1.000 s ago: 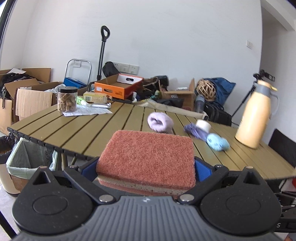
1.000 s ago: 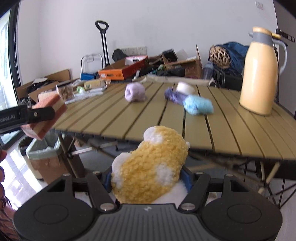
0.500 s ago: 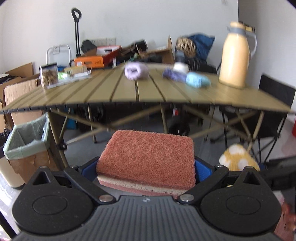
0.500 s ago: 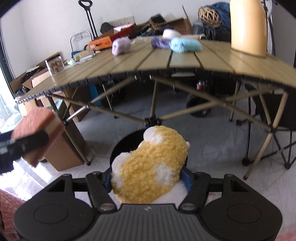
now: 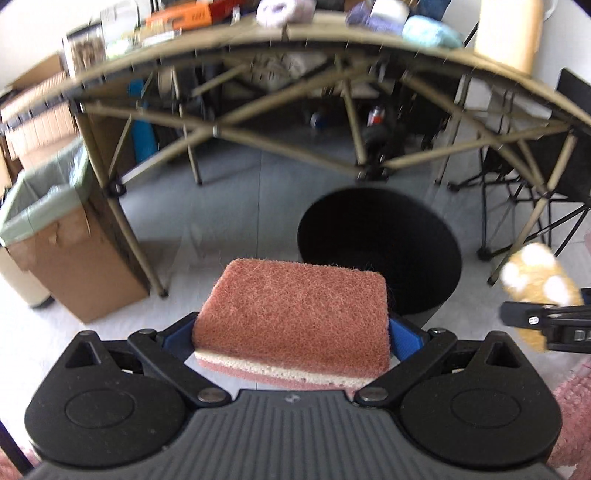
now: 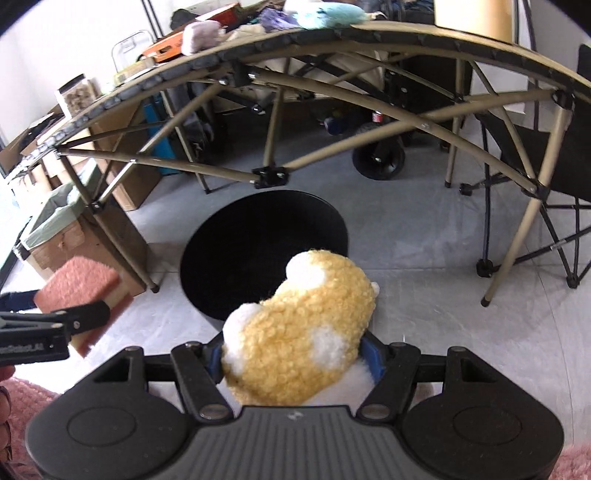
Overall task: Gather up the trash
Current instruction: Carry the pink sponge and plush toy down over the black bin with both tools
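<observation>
My left gripper is shut on a pink-brown scrub sponge and holds it just left of and above a round black bin on the floor. My right gripper is shut on a fluffy yellow-and-white plush piece and holds it over the near rim of the same black bin. The sponge also shows at the left of the right wrist view. The plush shows at the right of the left wrist view.
A folding slat table stands over the bin, with yarn-like balls and a cream jug on top. A cardboard box with a green liner stands at the left. A black folding chair is at the right.
Both grippers have dropped from table height to below the tabletop and tilted down toward the floor. The black bin has come into view under them. Both still hold their items.
</observation>
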Action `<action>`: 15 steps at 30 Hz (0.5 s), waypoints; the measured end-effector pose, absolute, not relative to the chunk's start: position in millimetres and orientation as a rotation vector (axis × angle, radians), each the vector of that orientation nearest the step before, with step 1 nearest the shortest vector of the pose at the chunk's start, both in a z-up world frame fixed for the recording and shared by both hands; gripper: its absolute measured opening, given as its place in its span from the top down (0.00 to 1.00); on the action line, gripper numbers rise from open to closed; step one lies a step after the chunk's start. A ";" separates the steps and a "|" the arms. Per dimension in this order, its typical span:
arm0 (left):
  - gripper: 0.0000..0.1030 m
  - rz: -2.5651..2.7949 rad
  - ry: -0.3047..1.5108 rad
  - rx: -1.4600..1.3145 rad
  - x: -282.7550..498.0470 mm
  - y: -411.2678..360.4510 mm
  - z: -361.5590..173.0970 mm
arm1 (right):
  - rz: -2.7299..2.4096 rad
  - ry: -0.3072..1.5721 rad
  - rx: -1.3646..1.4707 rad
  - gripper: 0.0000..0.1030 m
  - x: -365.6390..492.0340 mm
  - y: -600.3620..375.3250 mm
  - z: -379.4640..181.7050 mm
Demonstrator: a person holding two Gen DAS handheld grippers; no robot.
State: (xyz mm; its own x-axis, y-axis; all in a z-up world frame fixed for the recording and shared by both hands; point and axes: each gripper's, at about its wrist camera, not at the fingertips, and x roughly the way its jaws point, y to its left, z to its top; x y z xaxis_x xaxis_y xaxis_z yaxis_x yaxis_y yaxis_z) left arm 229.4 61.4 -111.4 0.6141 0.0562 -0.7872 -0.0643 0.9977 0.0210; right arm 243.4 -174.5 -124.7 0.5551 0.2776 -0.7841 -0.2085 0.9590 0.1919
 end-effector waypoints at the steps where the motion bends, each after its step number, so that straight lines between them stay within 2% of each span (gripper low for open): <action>1: 0.01 0.075 0.927 -0.016 233.6 61.8 -114.7 | 0.277 0.945 0.081 0.35 245.4 -176.8 -127.6; 15: 0.01 0.141 1.103 -0.013 256.9 71.5 -138.7 | 0.206 0.984 0.098 0.35 259.7 -191.3 -143.2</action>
